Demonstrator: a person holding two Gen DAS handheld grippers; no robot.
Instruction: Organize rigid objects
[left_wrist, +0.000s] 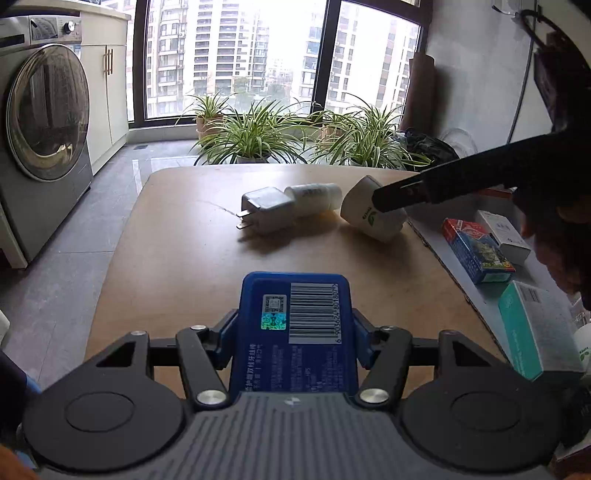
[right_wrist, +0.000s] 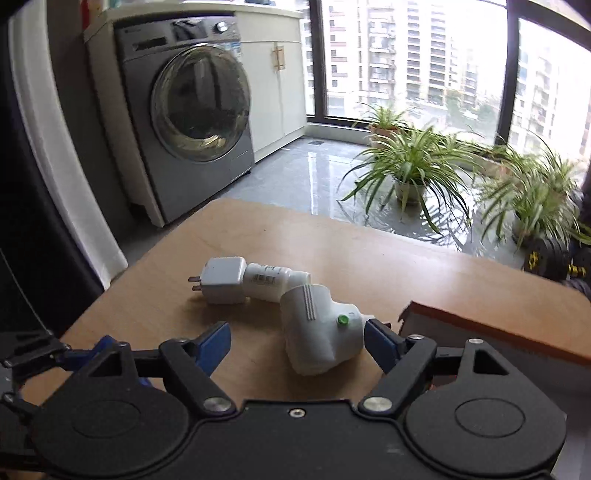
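Note:
My left gripper (left_wrist: 293, 332) is shut on a blue box (left_wrist: 295, 314) with a barcode, held above the near edge of the wooden table (left_wrist: 177, 258). My right gripper (right_wrist: 297, 341) is open, its blue fingers either side of a white bottle (right_wrist: 319, 334) with a green dot, lying on the table; the right finger touches or nearly touches it. That bottle also shows in the left wrist view (left_wrist: 369, 212) under the right gripper's finger (left_wrist: 406, 194). A white plug charger (right_wrist: 223, 280) (left_wrist: 266, 210) and a white tube bottle (right_wrist: 271, 282) (left_wrist: 314, 197) lie beside it.
A cardboard tray (left_wrist: 476, 295) at the table's right holds a blue-red box (left_wrist: 476, 249), a white box (left_wrist: 504, 236) and a teal box (left_wrist: 535, 328); its edge shows in the right wrist view (right_wrist: 498, 332). A washing machine (right_wrist: 192, 107) and potted plants (left_wrist: 255, 133) stand beyond the table.

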